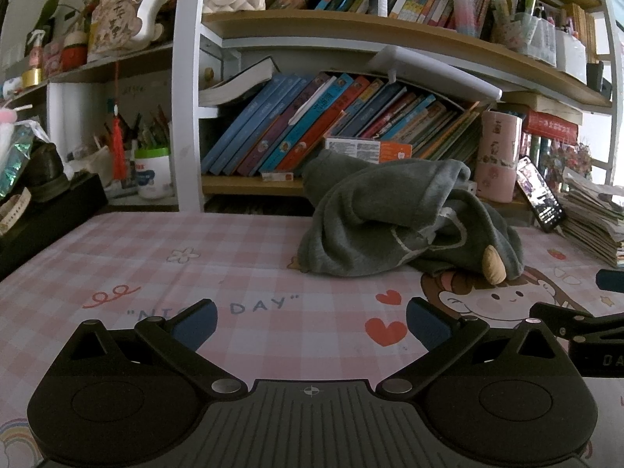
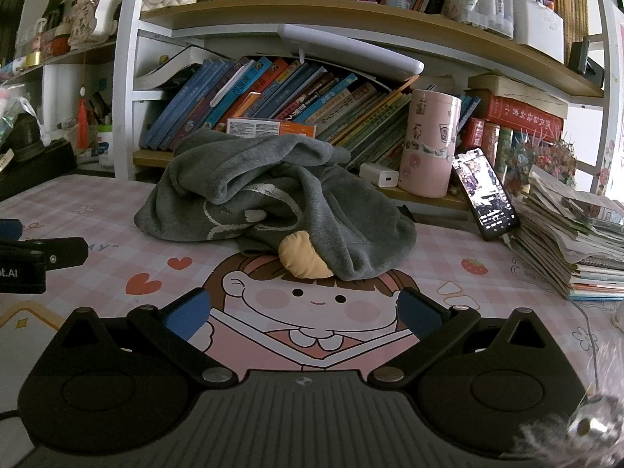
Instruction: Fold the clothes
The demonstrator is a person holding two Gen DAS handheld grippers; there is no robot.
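While I looked along the left gripper (image 1: 311,325), its blue-padded fingers (image 1: 197,327) stood spread wide at the bottom of the frame with nothing between them, over the pink checked tablecloth (image 1: 156,257) and its "DAY" lettering. The right gripper (image 2: 303,312) was just as wide apart and empty in its own view, its fingers framing the cartoon girl (image 2: 312,292) printed on the cloth. Part of the right gripper's black body also showed at the right edge of the left view, and part of the left one at the left edge of the right view.

Beyond both grippers lay the gray sweatshirt (image 1: 394,218), crumpled in a heap and untouched by either tool. In the left view I saw it right of center; in the right view it sat at center (image 2: 273,202), above the girl's head. A tan patch (image 2: 304,257) poked out at its near edge, and a pale printed outline ran across the folds.

Past the heap, toward the upper half of the frame, stood a bookshelf (image 2: 351,19) packed with leaning books. A pink cup (image 2: 429,144) stood right of the sweatshirt, with a phone (image 2: 485,195) propped beside it and a stack of papers (image 2: 565,241) at the right edge.
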